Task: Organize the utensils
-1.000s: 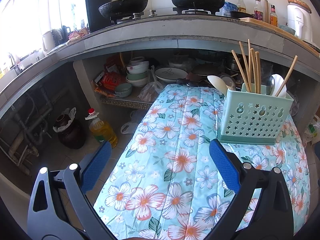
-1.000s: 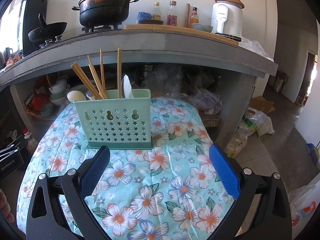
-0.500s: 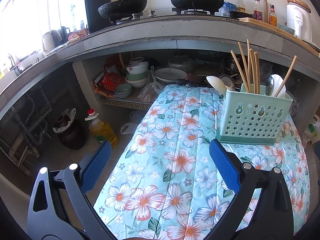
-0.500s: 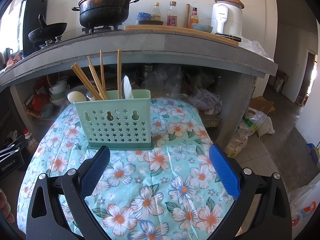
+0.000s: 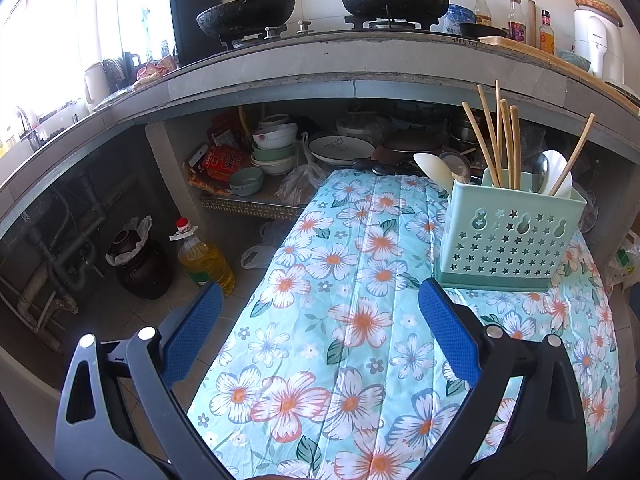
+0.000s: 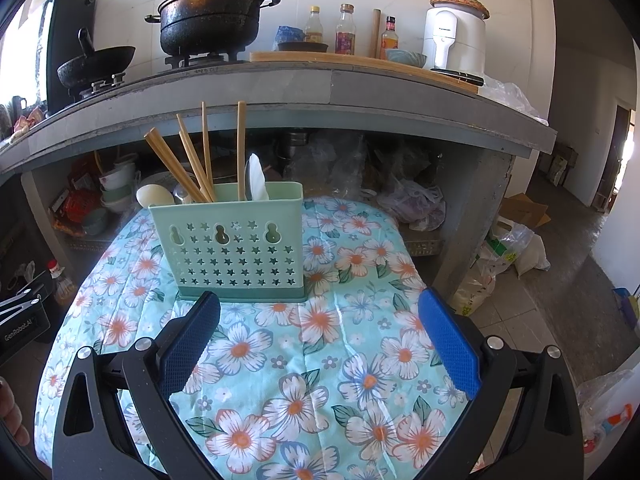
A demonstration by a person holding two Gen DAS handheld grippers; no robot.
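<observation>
A mint-green utensil holder (image 5: 508,236) (image 6: 236,248) with star-shaped holes stands on the floral-cloth table (image 5: 352,320) (image 6: 320,360). Wooden chopsticks (image 5: 500,140) (image 6: 192,156) stick up from it, along with a white spoon (image 5: 558,172) (image 6: 258,178). Another white spoon (image 5: 434,168) (image 6: 150,196) pokes out at its far left side. My left gripper (image 5: 320,300) hovers open over the cloth, left of the holder and short of it. My right gripper (image 6: 320,308) is open too, right in front of the holder. Neither holds anything.
A concrete counter (image 5: 320,64) with a wok (image 5: 244,14) and a black pot (image 6: 212,16) overhangs the table's far end. Bowls and plates (image 5: 280,148) fill the shelf below. An oil bottle (image 5: 204,258) and a dark jar (image 5: 140,264) stand on the floor at left.
Both views have crept slightly; the holder sits a touch lower and nearer in the right wrist view. Both grippers stay open and empty.
</observation>
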